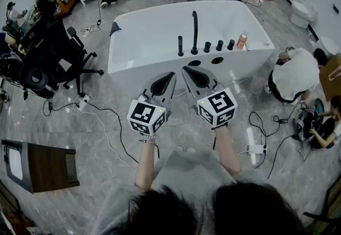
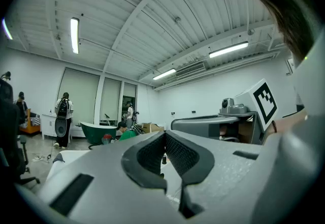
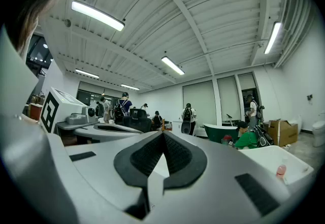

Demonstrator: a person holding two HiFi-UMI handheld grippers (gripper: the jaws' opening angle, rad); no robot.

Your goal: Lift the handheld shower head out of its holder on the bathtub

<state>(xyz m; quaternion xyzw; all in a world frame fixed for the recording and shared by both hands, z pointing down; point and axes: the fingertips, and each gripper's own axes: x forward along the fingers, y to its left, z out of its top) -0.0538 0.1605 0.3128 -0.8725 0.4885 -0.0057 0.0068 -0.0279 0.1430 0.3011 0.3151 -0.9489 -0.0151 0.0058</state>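
A white bathtub (image 1: 133, 47) stands ahead of me, and a row of black fittings lines its near rim. A short black stick-shaped shower head (image 1: 180, 46) stands upright in its holder, just left of the tall curved spout (image 1: 195, 29). Three black knobs (image 1: 219, 45) sit to the right of the spout. My left gripper (image 1: 171, 75) and right gripper (image 1: 186, 70) are held side by side, level, just short of the tub's near wall and below the fittings. Both are shut with nothing between the jaws, as the left gripper (image 2: 163, 134) and right gripper (image 3: 162, 134) views show. Neither touches the shower head.
A pink bottle (image 1: 242, 41) stands on the tub rim at the right. Black office chairs (image 1: 56, 55) stand to the left and people crouch on the floor at the right (image 1: 295, 77). Cables and a power strip (image 1: 256, 147) lie on the floor. A dark cabinet (image 1: 45, 167) is at lower left.
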